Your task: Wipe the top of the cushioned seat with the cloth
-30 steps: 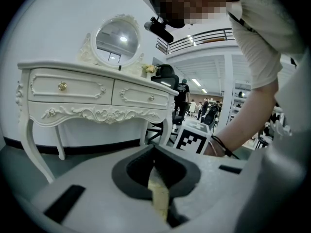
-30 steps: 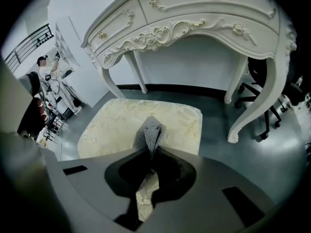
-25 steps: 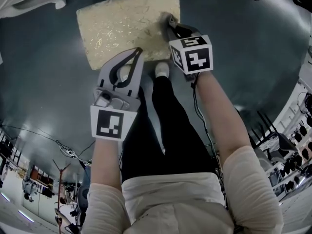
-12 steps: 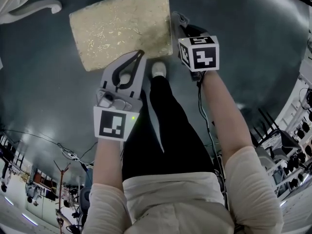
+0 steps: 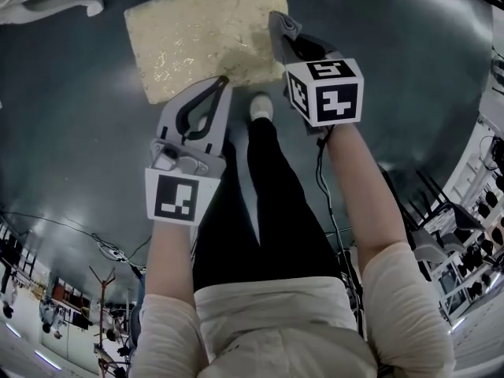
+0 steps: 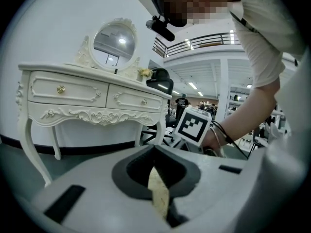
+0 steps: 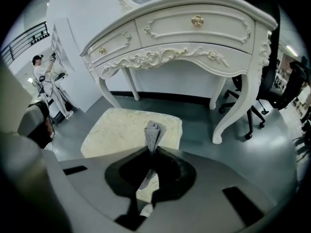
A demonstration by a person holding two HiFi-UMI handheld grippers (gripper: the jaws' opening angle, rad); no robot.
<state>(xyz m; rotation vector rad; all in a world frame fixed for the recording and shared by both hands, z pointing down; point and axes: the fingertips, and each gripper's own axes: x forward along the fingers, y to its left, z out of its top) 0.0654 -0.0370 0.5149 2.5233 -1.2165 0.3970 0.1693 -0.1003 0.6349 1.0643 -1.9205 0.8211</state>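
Right gripper view is showing the right tongs (image 7: 150, 152) pinching the grey woven cloth (image 7: 153, 130) by the right edge of the pale gold rectangular cushioned seat (image 7: 116, 130), whose length is running away leftward; left tongs (image 6: 154, 152) are pressed together, empty, at its near edge.

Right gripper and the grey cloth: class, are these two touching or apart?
Touching. The right gripper view shows the right gripper with its jaws closed on the cloth, which sticks up from between them.
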